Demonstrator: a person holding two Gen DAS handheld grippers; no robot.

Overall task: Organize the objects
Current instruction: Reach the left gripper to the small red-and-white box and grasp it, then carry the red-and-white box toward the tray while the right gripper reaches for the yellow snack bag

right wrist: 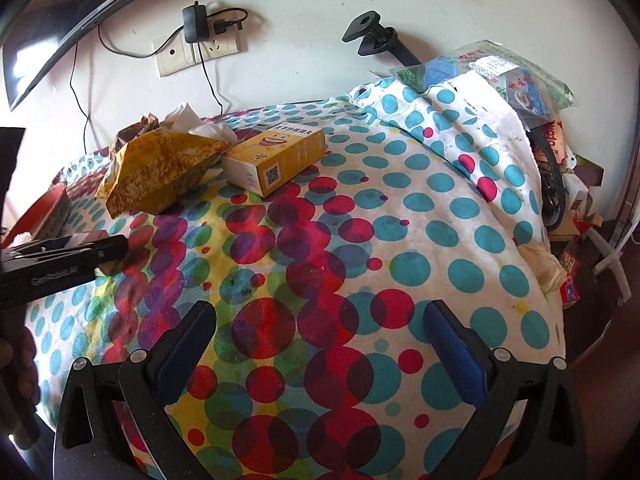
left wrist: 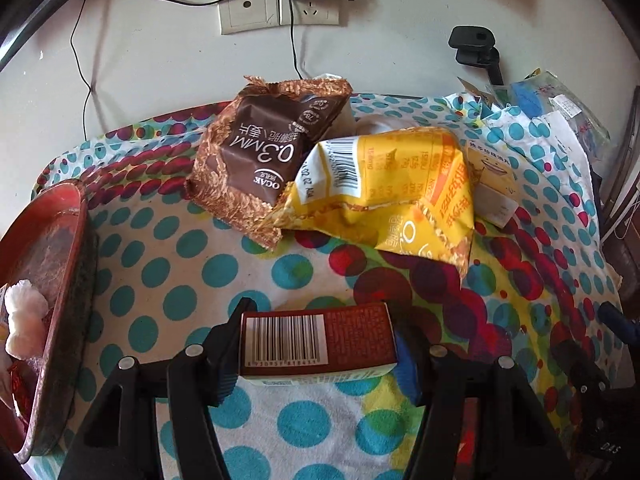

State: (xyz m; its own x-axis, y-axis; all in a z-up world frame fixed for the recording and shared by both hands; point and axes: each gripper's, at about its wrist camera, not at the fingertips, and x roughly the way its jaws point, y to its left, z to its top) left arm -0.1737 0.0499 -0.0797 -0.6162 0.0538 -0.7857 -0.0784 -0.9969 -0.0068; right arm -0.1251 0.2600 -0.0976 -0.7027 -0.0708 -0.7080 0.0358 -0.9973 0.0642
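Note:
A brown-red carton [left wrist: 316, 340] with a barcode on its top face sits between the fingers of my left gripper [left wrist: 320, 320], low over the dotted cloth [left wrist: 168, 248]. Both pads press on its sides, so the gripper is shut on it. Beyond it lie a brown snack bag [left wrist: 260, 152] and a yellow snack bag [left wrist: 400, 200], which overlap. A small yellow box [right wrist: 276, 156] lies right of the yellow bag [right wrist: 160, 172]. My right gripper [right wrist: 320, 312] hangs open over bare cloth with nothing between its fingers. The left gripper [right wrist: 80, 256] shows at that view's left edge.
A red tray [left wrist: 48, 240] holding white-pink pieces stands at the left edge of the table. Plastic bags and packets [right wrist: 500, 76] are heaped at the back right on a raised fold of cloth. A black clamp mount [right wrist: 376, 36] and a wall socket with cables [left wrist: 280, 4] are behind.

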